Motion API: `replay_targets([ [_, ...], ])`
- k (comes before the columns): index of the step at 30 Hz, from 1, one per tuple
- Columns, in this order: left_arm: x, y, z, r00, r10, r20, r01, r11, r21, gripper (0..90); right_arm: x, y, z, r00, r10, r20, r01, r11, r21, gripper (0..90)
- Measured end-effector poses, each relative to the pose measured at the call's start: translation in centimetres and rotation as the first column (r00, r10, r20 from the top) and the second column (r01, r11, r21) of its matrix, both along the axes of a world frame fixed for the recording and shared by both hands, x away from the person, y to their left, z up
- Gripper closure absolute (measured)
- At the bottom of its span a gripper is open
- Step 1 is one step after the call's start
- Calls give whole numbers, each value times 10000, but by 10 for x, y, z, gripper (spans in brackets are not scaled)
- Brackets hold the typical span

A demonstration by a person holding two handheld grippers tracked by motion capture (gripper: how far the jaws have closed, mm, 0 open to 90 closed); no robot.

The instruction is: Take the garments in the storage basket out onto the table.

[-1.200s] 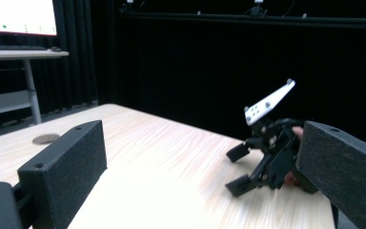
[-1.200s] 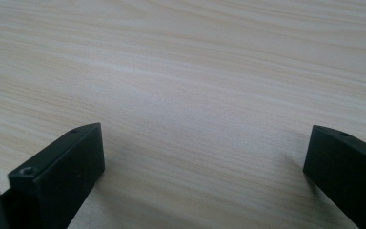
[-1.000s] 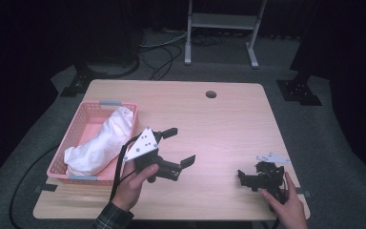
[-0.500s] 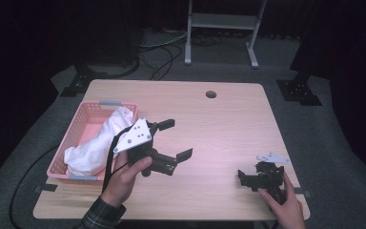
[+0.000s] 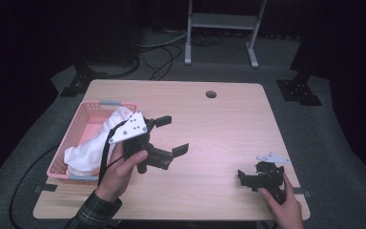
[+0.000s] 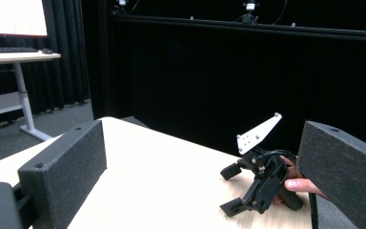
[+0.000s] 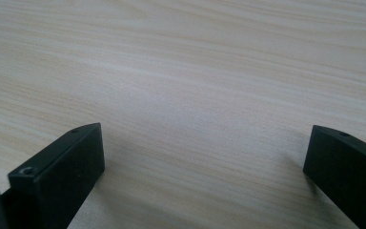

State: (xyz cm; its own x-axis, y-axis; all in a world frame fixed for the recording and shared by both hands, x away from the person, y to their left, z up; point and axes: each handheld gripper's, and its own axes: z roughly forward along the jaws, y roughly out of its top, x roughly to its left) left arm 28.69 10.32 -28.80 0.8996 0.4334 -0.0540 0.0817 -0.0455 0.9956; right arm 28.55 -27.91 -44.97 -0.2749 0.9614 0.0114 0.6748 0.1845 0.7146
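Observation:
A person's left hand holds my left gripper above the table, just right of a pink basket. Its jaws stand wide apart and point toward the table's right side, with nothing between them. A white cloth lies bundled in the basket. My right gripper rests low on the wooden table near the front right corner, held by the right hand. In the right gripper view its jaws are spread over bare wood. The left gripper view looks across the table at the right gripper and its grey plate.
The basket takes up the table's left front part. A small round hole sits near the table's far edge. Beyond the table stands a metal frame on dark carpet, with cables on the floor.
My left gripper has lifted and drifted back and a little left, closer to the basket. The right gripper has stayed in place.

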Motion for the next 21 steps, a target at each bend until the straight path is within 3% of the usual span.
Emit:
replay_targets([
  [4, 1, 2, 6, 9994, -292, -208, 294, 9995, 104, 28, 0, 0, 0, 10000, 1, -3, -1, 10000, -1, 0],
  [21, 2, 12, 25, 9992, -399, -33, 399, 9991, -116, 28, 0, 0, 0, 10000, 3, -4, -3, 10000, 0, 0],
])
